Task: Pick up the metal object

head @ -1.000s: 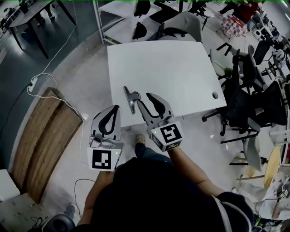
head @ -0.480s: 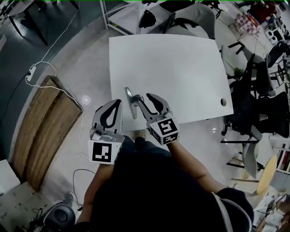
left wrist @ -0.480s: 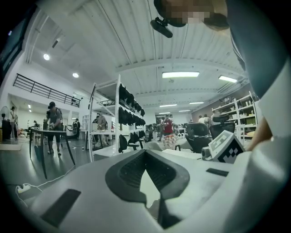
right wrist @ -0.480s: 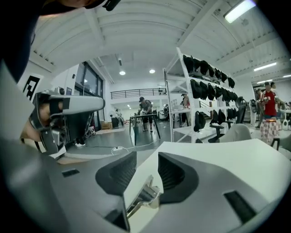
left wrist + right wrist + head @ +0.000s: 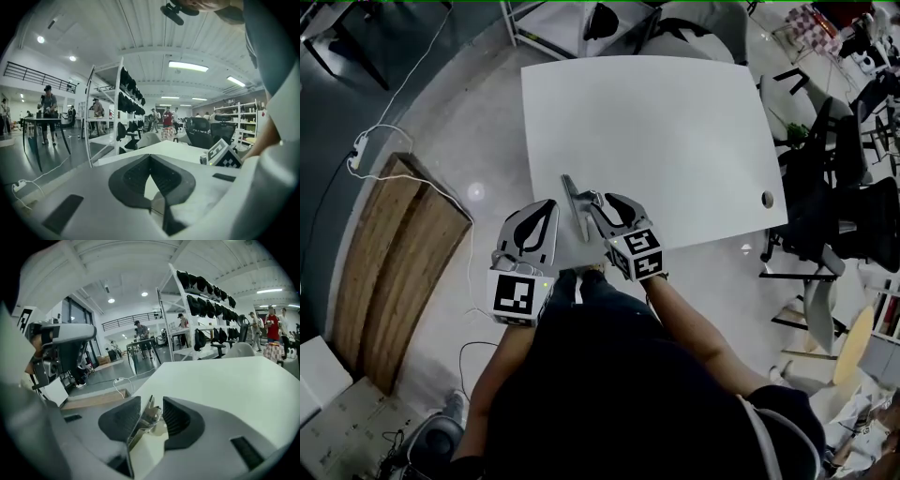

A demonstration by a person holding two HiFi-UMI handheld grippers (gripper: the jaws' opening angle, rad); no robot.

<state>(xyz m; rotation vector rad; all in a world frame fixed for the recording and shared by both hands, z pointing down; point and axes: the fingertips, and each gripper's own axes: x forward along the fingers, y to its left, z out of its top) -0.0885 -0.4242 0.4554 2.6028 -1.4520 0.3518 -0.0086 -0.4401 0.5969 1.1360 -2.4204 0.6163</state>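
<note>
The metal object, a flat plate with a shiny part sticking out, stands at the near edge of the white table. My right gripper is shut on that protruding part. In the right gripper view the metal object sits between the dark pads of the right gripper, its plate against the left pad. Just left of the object, by the table's edge, my left gripper is shut with nothing in it. In the left gripper view the tips of the left gripper meet.
A wooden board lies on the floor at left, with a white cable and power strip beyond it. Black office chairs crowd the table's right side. A cable hole marks the table's right corner. A rack stands behind.
The right gripper's jaws have closed from wide open onto the metal object's protruding part. Both grippers sit slightly closer to the table, and the head view has shifted a little.
</note>
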